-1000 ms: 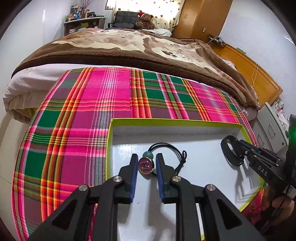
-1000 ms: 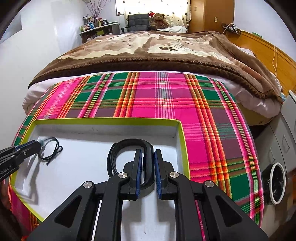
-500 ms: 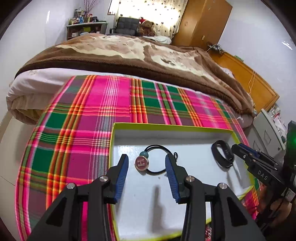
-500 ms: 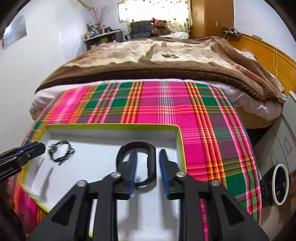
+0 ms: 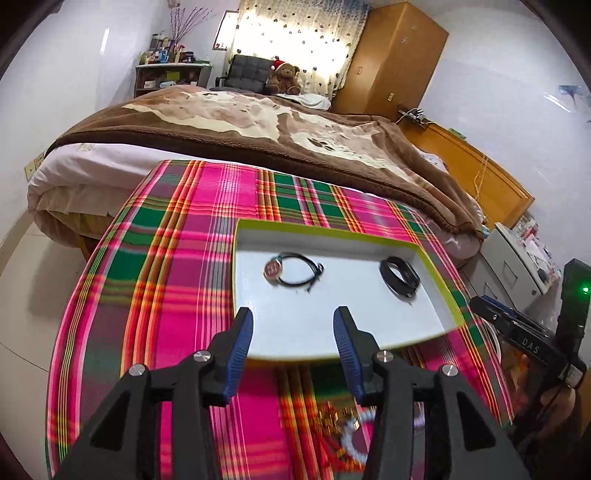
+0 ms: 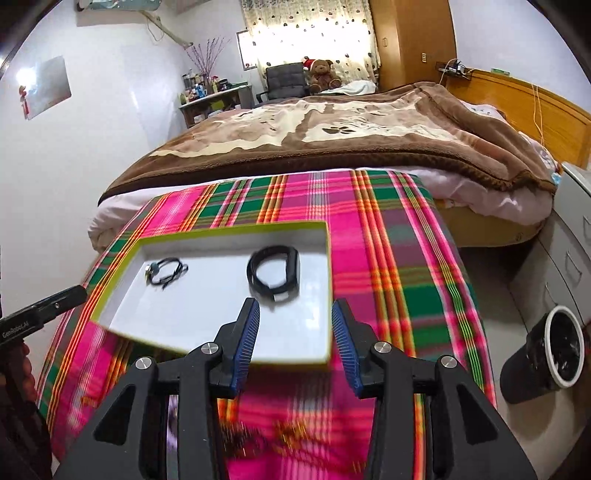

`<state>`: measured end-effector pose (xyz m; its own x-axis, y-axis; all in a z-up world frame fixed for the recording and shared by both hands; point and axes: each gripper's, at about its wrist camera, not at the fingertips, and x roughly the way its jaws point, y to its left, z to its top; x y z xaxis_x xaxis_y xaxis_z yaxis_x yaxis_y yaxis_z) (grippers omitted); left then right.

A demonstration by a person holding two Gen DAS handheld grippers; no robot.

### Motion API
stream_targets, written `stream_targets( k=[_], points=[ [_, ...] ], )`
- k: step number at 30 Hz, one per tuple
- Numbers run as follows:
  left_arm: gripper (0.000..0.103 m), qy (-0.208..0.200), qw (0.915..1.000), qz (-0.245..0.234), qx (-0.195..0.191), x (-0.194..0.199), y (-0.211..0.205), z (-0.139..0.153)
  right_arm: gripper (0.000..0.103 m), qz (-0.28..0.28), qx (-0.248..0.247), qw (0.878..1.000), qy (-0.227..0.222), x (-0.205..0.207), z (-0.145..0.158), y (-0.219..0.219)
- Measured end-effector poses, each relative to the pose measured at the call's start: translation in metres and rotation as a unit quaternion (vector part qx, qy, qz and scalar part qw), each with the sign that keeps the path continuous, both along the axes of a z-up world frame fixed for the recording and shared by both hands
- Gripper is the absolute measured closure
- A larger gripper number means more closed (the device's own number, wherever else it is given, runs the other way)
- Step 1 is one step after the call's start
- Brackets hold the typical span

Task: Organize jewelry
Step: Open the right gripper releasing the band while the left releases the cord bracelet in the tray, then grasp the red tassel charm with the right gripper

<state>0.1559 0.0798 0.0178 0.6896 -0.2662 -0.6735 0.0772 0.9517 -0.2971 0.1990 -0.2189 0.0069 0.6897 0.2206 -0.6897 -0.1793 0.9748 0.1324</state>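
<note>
White-lined, green-rimmed tray (image 5: 437,260) on a plaid cloth (image 5: 173,266) holds a cord bracelet (image 5: 293,271) left and a black band (image 6: 273,273) right. Both grippers, left (image 5: 293,345) and right (image 6: 295,338), are opening wide, empty, on the tray's near side.

Pink, green and orange plaid cloth (image 5: 177,266) fills the middle of both views. Behind it, a bed with a brown and cream blanket (image 6: 332,136) runs across the upper half. Top center there's a teddy bear (image 5: 284,78) in a red hat beside a dark chair (image 5: 249,72), spotted curtains (image 6: 310,29) glowing behind them. Wooden wardrobe (image 5: 395,59) upper right, cluttered shelf (image 5: 166,72) upper left. Black bin with a white rim (image 6: 546,350) sits on the floor, lower right of the right view.
</note>
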Motion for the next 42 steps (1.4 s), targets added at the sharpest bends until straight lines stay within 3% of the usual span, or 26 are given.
stream_targets(
  k=[14, 21, 26, 32, 37, 38, 42],
  points=[
    [0.055, 0.019, 0.9997, -0.01, -0.007, -0.054, -0.003, -0.017, 0.061, 0.074, 0.01, 0.995, 0.066, -0.035, -0.045, -0.027],
    [0.055, 0.024, 0.9997, -0.006, -0.007, -0.065, -0.006, -0.018, 0.061, 0.111, -0.011, 0.992, 0.06, -0.04, -0.051, -0.015],
    [0.055, 0.027, 0.9996, -0.003, -0.006, -0.07, -0.006, -0.019, 0.061, 0.132, -0.066, 0.987, 0.06, -0.043, -0.059, 0.001],
    [0.055, 0.026, 0.9996, 0.007, -0.006, -0.075, -0.003, -0.018, 0.061, 0.117, -0.068, 0.989, 0.062, -0.041, -0.062, 0.0],
    [0.055, 0.031, 0.9993, 0.016, -0.014, -0.077, 0.003, -0.019, 0.084, 0.087, -0.071, 0.992, 0.059, -0.045, -0.061, -0.008],
    [0.055, 0.032, 0.9993, 0.016, -0.015, -0.077, 0.004, -0.02, 0.093, 0.082, -0.066, 0.993, 0.06, -0.045, -0.061, -0.01],
    [0.055, 0.035, 0.9991, 0.007, -0.021, -0.077, 0.002, -0.023, 0.096, 0.063, -0.055, 0.995, 0.059, -0.049, -0.059, -0.018]
  ],
)
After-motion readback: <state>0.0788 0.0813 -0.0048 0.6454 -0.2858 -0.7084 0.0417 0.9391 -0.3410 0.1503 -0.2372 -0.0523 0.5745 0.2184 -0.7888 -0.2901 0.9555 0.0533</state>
